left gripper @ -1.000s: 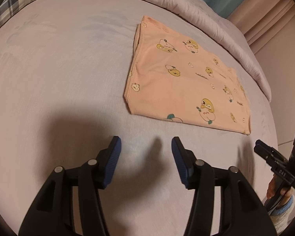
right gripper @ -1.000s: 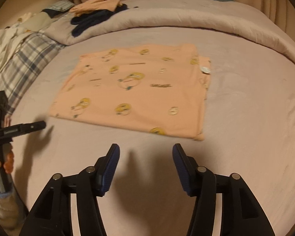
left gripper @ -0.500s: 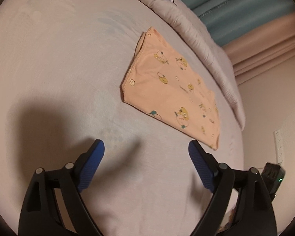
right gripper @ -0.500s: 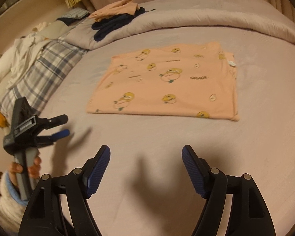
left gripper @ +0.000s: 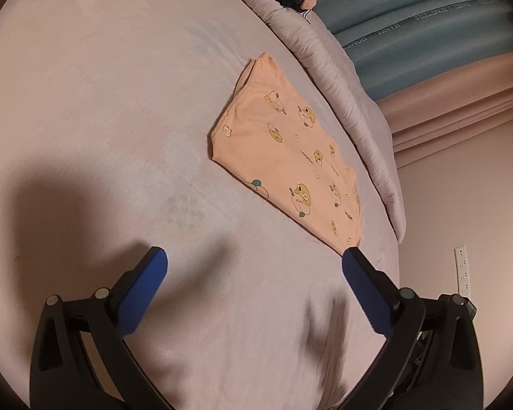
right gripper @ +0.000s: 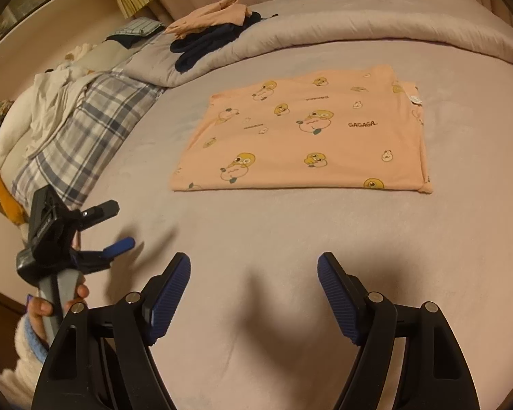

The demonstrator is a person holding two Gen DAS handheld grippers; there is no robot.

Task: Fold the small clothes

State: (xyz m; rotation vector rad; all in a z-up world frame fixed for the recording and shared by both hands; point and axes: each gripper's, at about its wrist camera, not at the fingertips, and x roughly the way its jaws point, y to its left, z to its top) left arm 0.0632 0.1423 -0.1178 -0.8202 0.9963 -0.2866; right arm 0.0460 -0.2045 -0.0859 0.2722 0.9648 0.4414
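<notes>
A mauve bed sheet (right gripper: 256, 239) fills both views; a grey duvet (right gripper: 359, 30) lies rolled along the top of the right wrist view and runs down the upper right of the left wrist view, with teal and pink curtains (left gripper: 427, 34) behind it; a plaid pillow (right gripper: 85, 136) and rumpled white cloth (right gripper: 41, 112) sit at the left of the right wrist view; dark and peach clothes (right gripper: 208, 30) are heaped on the duvet at upper centre; a wall socket (left gripper: 462, 270) shows at the lower right of the left wrist view.

The shirt (right gripper: 301, 133), peach with yellow cartoon prints, lies folded flat in a rectangle on the sheet, centre-right in the right wrist view, well apart from both tools; there its long axis runs left to right, the lettering reading upright; in the left wrist view the shirt (left gripper: 287, 164) runs diagonally from upper centre toward lower right.

The right gripper (right gripper: 254, 294) hangs over bare sheet, jaws spread wide, holding nothing; the left gripper (left gripper: 254, 290) likewise gapes, empty; it also shows at the lower left of the right wrist view, in a hand (right gripper: 48, 307).
</notes>
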